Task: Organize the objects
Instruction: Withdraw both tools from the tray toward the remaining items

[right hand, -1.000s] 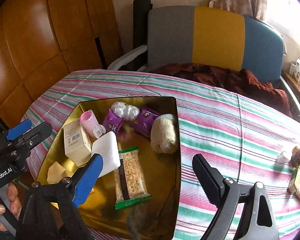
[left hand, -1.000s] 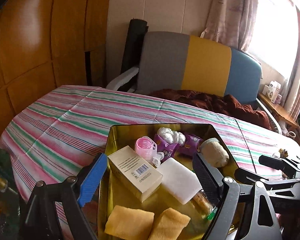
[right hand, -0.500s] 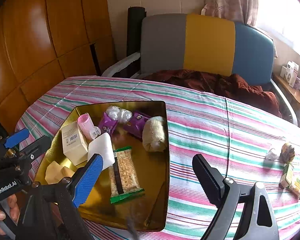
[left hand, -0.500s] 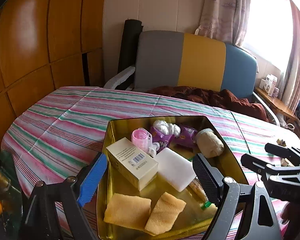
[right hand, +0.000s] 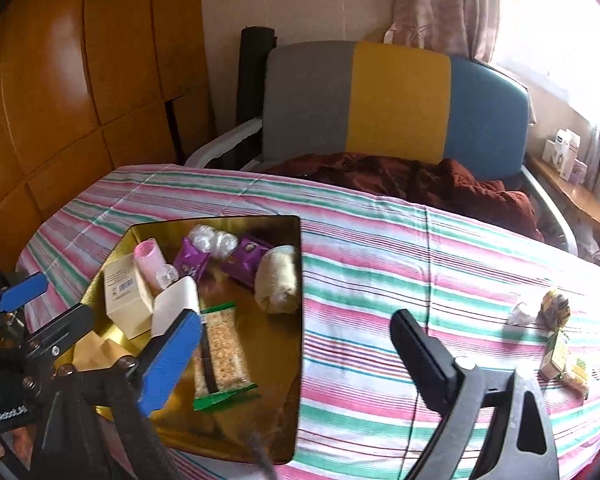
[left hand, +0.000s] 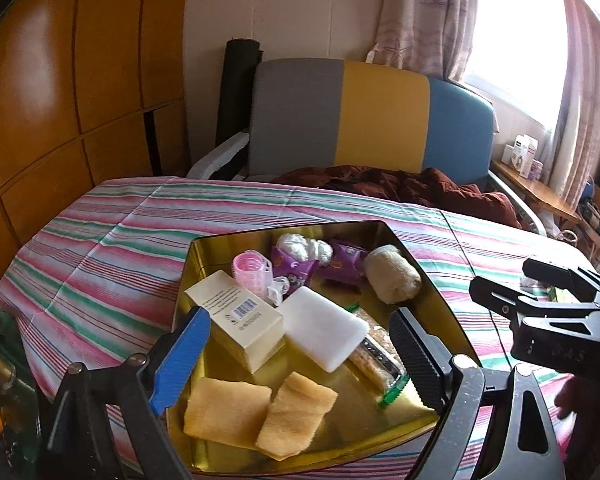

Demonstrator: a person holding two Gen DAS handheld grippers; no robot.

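Objects to be organized are gathered in a gold tray (left hand: 204,256) that is set on the near left part of a table (right hand: 380,248) covered by a striped cloth of pink, green and white. Beyond the table's far edge a chair (left hand: 372,116) with grey, yellow and blue back panels is seen, with a dark red cloth (left hand: 420,188) heaped on its seat. Inside the tray, a cream box (left hand: 236,320) with a barcode is laid at the left, a white block (left hand: 324,332) is touching it on the right, and two yellow sponges (left hand: 256,412) are placed side by side at the near edge. A green-edged snack bar (right hand: 220,356) is laid lengthwise near the tray's middle, a beige cloth roll (right hand: 280,280) is set against the right wall, and a pink roller (left hand: 252,268) and purple packets (left hand: 296,268) are grouped at the far end. Small wrapped items (right hand: 556,344) are scattered well apart on the table's right side. The left tongs (left hand: 296,356) are held above the tray, jaws opening, with nothing pressed between them. The right tongs (right hand: 292,356) are likewise opening and unloaded, over the tray's right edge.
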